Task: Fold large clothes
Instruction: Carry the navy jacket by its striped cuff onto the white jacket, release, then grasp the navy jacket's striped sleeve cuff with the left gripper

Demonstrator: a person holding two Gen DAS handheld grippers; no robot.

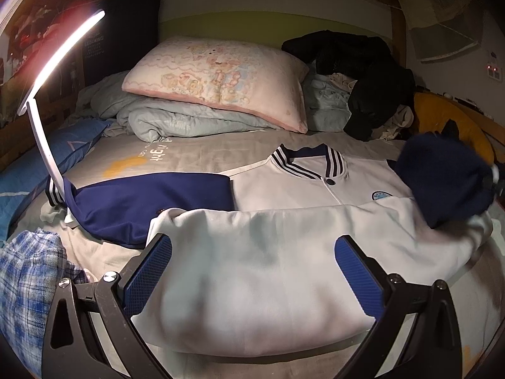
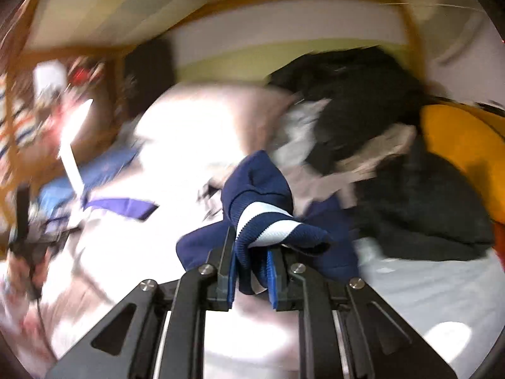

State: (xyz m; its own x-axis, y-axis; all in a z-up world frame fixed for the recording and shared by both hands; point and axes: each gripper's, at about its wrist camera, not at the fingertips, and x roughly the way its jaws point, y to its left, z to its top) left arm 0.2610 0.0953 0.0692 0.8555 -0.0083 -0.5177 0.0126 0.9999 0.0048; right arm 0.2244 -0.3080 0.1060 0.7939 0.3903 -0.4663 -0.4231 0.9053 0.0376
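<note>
Blurrily, right tool [image 2: 252, 252] pinches navy cuff [image 2: 271, 227] (sleeve mostly hidden); left tool [image 1: 252, 271] spread.

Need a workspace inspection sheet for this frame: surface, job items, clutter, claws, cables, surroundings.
Surface: bed with grey sheet, rumpled.
Job's things: white jacket with navy sleeves lies face up, hem folded up; one navy sleeve lies flat, the other sleeve's striped cuff is lifted.
Clutter: pillow on a quilt, black clothes, plaid cloth, yellow cushion.
Claws: left claw open over the jacket's white fold; right claw shut on the cuff.
Cables: nothing seen.
Surroundings: lit lamp, wooden bed frame, wall; right view blurred.
</note>
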